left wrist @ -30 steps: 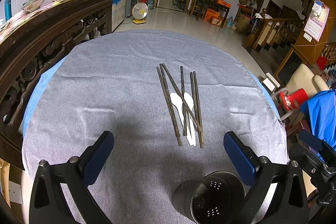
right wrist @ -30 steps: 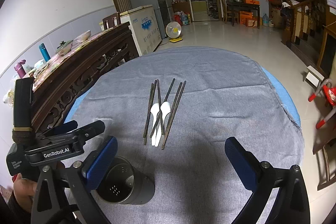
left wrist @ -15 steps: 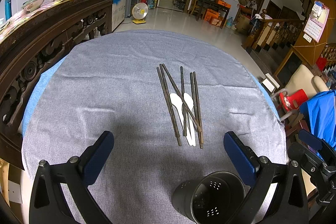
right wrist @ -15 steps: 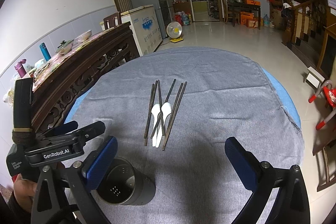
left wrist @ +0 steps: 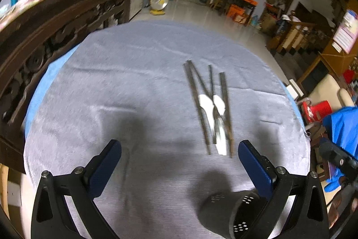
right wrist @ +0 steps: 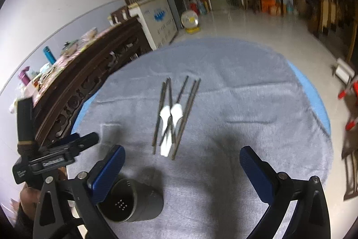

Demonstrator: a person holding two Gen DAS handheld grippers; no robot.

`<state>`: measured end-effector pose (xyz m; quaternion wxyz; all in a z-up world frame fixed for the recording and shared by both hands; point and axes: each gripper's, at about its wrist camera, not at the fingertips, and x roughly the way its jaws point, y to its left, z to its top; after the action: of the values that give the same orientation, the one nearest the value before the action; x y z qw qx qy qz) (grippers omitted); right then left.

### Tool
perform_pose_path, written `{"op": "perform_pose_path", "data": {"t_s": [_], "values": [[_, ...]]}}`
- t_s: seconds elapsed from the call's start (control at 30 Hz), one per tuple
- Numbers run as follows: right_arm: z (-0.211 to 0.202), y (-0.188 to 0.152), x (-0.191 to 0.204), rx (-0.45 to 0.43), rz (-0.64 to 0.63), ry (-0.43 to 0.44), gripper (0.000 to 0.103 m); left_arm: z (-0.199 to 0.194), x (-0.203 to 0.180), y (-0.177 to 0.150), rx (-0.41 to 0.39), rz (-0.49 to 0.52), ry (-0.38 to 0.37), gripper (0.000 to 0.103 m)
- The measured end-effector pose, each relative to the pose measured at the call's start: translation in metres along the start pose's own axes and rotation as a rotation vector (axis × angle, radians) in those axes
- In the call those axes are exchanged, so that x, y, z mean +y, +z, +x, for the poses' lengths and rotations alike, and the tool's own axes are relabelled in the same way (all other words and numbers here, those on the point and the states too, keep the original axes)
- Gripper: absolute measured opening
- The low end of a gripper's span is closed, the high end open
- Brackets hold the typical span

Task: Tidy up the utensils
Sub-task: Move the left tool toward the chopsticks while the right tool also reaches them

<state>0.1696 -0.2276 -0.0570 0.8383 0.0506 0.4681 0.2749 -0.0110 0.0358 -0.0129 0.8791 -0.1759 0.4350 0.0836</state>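
Note:
Several dark chopsticks (left wrist: 194,93) and two white spoons (left wrist: 207,104) lie in a bundle on the grey tablecloth (left wrist: 125,82); the right wrist view shows them too, chopsticks (right wrist: 190,100) and spoons (right wrist: 171,115). A dark perforated utensil holder (left wrist: 226,214) stands at the near edge, also in the right wrist view (right wrist: 132,203). My left gripper (left wrist: 179,162) is open and empty, short of the bundle. My right gripper (right wrist: 181,166) is open and empty, just short of the bundle's near ends.
A carved dark wooden sideboard (left wrist: 56,21) runs along the table's left side. The round table's edge drops off at the right toward a red stool (left wrist: 317,109) and blue fabric (left wrist: 342,127). The left gripper's body (right wrist: 51,156) sits left in the right wrist view.
Both grippers have moved forward toward the utensil bundle, and both views are now blurred by motion. The holder sits lower in the left wrist view. Both stay open.

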Motion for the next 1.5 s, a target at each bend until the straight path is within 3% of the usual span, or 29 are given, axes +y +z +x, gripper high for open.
{"op": "perform_pose_path", "data": {"t_s": [0.13,0.27,0.3,0.6,0.8,0.97,1.13,1.17,1.33,1.5], "values": [[0.033,0.012,-0.021,0.085,0.063,0.05,0.099,0.016,0.016,0.003,0.056,-0.024,0.026,0.103],[0.074,0.022,-0.03,0.184,0.093,0.075,0.082,0.034,0.028,0.005,0.108,-0.047,0.04,0.103],[0.084,0.026,-0.028,0.204,0.089,0.078,0.075,0.038,0.031,0.005,0.118,-0.051,0.036,0.103],[0.179,0.082,0.017,0.356,-0.034,0.124,0.047,0.07,0.043,0.013,0.203,-0.077,0.027,0.1],[0.243,0.117,0.049,0.43,-0.129,0.076,0.034,0.086,0.053,0.02,0.225,-0.084,0.028,0.1],[0.284,0.123,0.059,0.498,-0.167,0.026,0.028,0.094,0.058,0.029,0.239,-0.074,0.018,0.1],[0.308,0.119,0.061,0.553,-0.188,0.006,0.015,0.103,0.057,0.044,0.243,-0.065,0.017,0.099],[0.31,0.12,0.062,0.554,-0.191,0.007,0.006,0.106,0.056,0.048,0.245,-0.063,0.019,0.099],[0.305,0.125,0.05,0.535,-0.13,0.044,0.006,0.121,0.039,0.071,0.273,-0.073,-0.002,0.097],[0.277,0.131,0.02,0.456,-0.025,0.11,0.006,0.159,0.021,0.099,0.368,-0.123,-0.056,0.082]]}}
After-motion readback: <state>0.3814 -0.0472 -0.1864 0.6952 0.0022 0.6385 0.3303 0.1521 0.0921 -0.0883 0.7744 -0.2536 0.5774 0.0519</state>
